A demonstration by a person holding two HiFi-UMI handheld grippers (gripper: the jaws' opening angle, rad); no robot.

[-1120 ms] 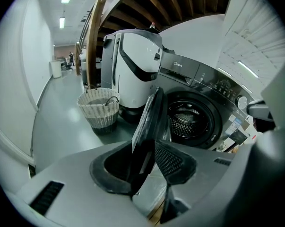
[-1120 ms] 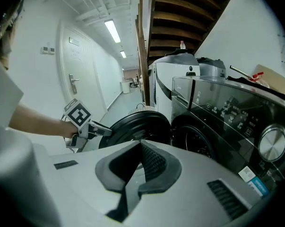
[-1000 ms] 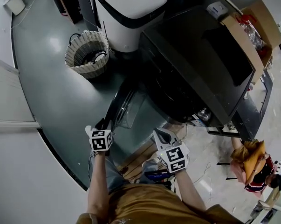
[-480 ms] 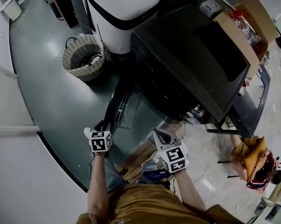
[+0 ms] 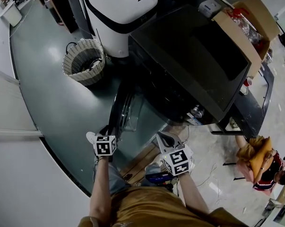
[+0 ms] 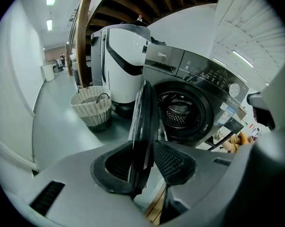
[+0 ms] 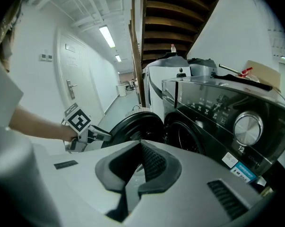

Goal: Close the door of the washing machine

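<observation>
We're in a mustard-brown top (image 5: pixel 151 207) and blue-grey trousers (image 5: pixel 115 176), forearms bare, and our left gripper (image 5: pixel 105 130) and right gripper (image 5: pixel 164 138) are grey shells with dark ribbed pads (image 6: pixel 173 161) plus a white cube (image 5: pixel 105 146) of black square markers.

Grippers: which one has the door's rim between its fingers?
The left gripper: the open washing machine door stands between its fingers, while the right gripper holds nothing.

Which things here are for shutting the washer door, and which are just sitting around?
For the job:
round dark glass door, open
dark grey front-loading washing machine
left gripper, clamped on the door's edge

Just about:
pale woven wicker basket
big white-and-black machine
brown cardboard box
right gripper, shut and empty
</observation>
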